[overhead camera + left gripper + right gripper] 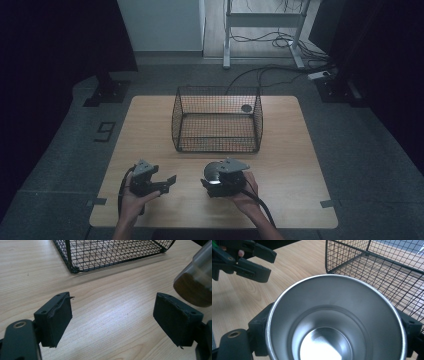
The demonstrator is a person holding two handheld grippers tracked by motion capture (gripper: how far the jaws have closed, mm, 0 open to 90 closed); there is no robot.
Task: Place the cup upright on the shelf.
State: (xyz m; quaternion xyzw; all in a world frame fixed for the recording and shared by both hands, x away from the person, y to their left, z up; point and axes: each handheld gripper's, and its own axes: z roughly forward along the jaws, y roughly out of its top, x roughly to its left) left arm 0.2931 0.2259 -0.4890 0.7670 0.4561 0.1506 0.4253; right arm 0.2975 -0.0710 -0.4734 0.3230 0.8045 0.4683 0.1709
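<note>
The right gripper [216, 176] is clamped on an unlabelled metal cup [335, 320] above the tabletop [290, 150] near the wire basket [218, 119], while the left gripper [167, 182] hovers alongside with jaws apart, holding nothing.

Black "9" marking [105, 131] on the floor [65, 150]

The left gripper [112, 320] holds its jaws wide apart over bare wooden table [110, 302], nothing between them. Beyond the jaws stands a black wire basket [110, 252]. A cup [195, 282] hangs tilted just above the right-hand jaw.
</note>
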